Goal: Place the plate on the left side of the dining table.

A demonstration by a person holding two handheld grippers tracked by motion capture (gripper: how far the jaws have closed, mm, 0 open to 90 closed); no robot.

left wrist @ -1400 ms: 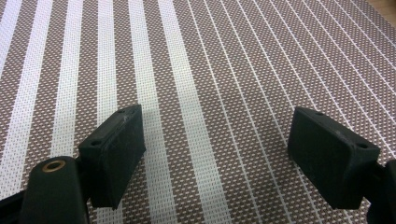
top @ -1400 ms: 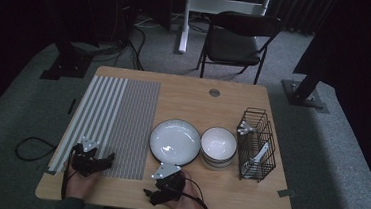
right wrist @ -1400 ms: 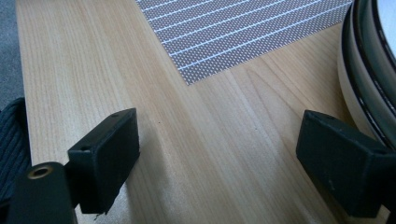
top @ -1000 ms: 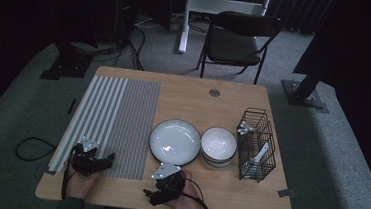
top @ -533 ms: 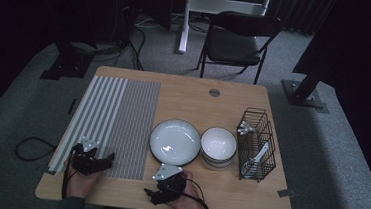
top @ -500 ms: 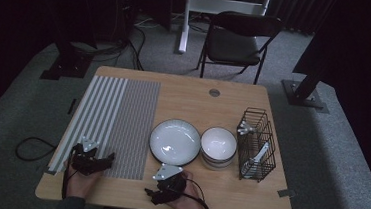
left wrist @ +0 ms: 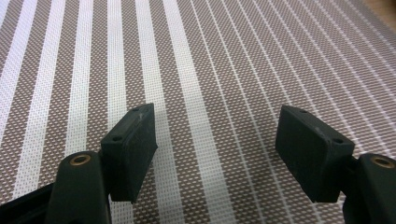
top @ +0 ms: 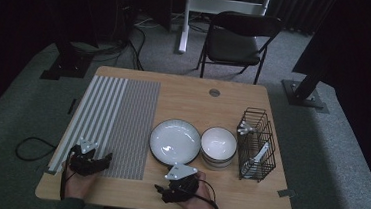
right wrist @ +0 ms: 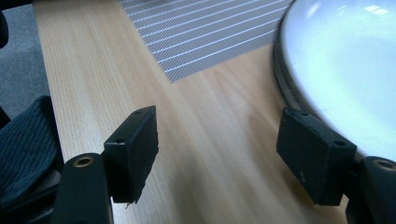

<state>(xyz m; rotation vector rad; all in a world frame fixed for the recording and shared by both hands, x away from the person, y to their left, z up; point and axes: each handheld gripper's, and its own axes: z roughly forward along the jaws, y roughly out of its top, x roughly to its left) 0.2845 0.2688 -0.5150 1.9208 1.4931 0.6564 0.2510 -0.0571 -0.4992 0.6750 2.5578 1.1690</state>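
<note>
Right gripper (right wrist: 217,154): jaws spread wide, nothing between them, just bare table (right wrist: 93,70) under the gap. Its right pad sits just beside the near rim of the plate (right wrist: 341,60), not touching as far as I can tell. From this gripper the plate lies ahead and to the right. In the high view the right gripper (top: 180,182) sits at the table's front edge, directly below the plate (top: 175,141).

Left gripper (left wrist: 217,154): also fully released, empty, hovering over the striped placemat (left wrist: 187,70). In the high view it (top: 89,159) is over the mat's near corner, well apart from the plate. So the right hand is clearly the nearer one.

Plate: round, so no long axis; any rim point works, the near edge is closest. White glossy well, dark rim, lying flat on the table between the placemat (top: 117,119) and a white bowl (top: 219,145), nearly touching the bowl. Looks empty.

My read: a rim pinch needs one pad over the lip and one under it.
</note>
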